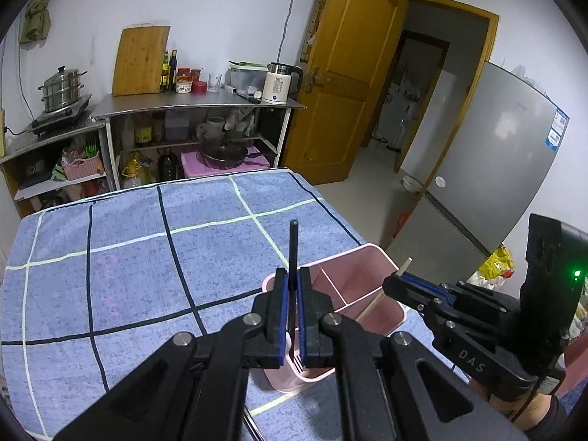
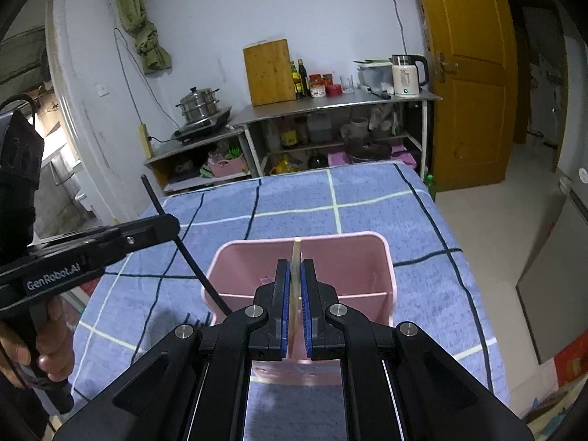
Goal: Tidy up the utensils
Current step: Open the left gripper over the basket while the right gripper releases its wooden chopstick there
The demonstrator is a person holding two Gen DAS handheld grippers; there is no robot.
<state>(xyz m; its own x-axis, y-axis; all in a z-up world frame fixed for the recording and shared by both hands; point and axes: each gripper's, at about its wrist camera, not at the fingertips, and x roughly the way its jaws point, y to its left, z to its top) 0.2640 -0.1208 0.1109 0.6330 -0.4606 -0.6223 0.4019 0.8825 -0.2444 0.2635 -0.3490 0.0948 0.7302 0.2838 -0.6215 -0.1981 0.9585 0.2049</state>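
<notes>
At the left, we see our left gripper (image 1: 293, 286) clamped tight on a black fork (image 1: 293, 242), its handle standing up past the blue pads and its tines (image 1: 297, 360) hanging low inside the near compartment of the pink utensil holder (image 1: 371, 253). The holder sits on the blue checked cloth (image 1: 128, 257) near the table's right edge, with a thin divider (image 1: 332, 286) splitting it into sections. Further right, our right gripper (image 2: 295, 283) is pinched shut on a pale wooden chopstick (image 2: 296, 257), which stands upright between its pads directly above the holder. A hand (image 2: 40, 345) grips the left tool's handle at the far left of the right wrist view.
</notes>
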